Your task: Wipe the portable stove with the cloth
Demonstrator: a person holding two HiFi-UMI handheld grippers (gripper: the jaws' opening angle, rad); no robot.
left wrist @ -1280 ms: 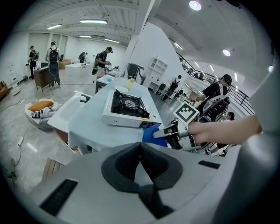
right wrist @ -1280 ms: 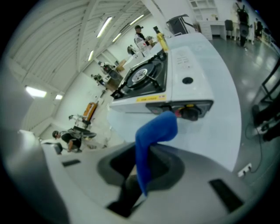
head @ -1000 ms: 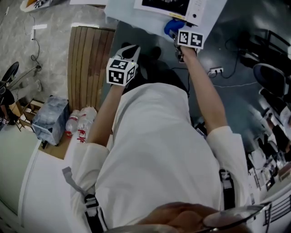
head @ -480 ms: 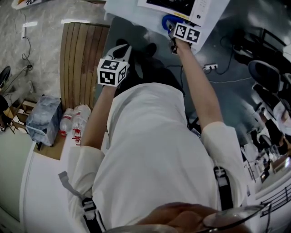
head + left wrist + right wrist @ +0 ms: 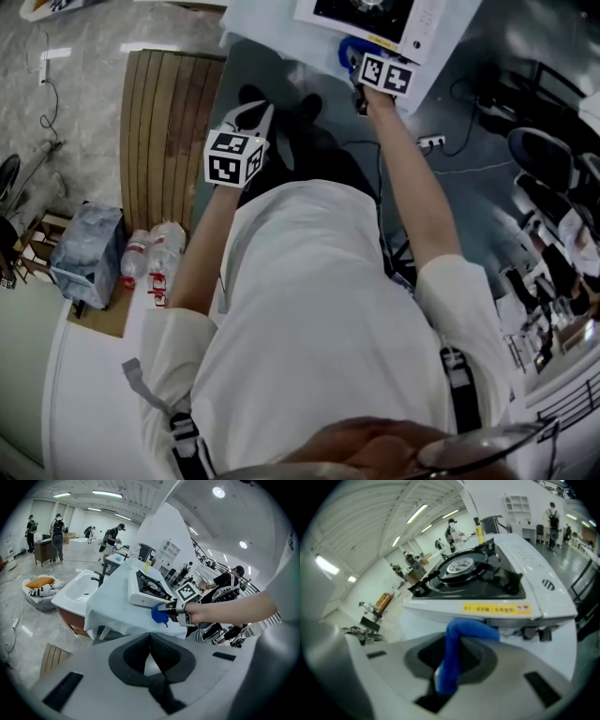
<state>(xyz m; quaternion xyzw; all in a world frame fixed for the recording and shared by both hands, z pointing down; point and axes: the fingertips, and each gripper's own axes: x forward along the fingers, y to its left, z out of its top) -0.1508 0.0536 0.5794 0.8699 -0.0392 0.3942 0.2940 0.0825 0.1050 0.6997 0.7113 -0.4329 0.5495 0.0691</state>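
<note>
While the head view catches only a corner of the stove (image 5: 375, 17), the right gripper view shows its burner (image 5: 459, 566) and front edge, set near the desk (image 5: 117, 613) rim. The blue cloth (image 5: 472, 631) hangs clenched in the right tongs (image 5: 453, 644) just before that edge. The left tongs (image 5: 150, 635), pressed together on nothing, hang well back over open floor (image 5: 23, 630).

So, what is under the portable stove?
The portable stove stands on a white tablecloth that hangs down over the edges. The tabletop beneath is covered by this cloth, so its surface cannot be seen.
</note>
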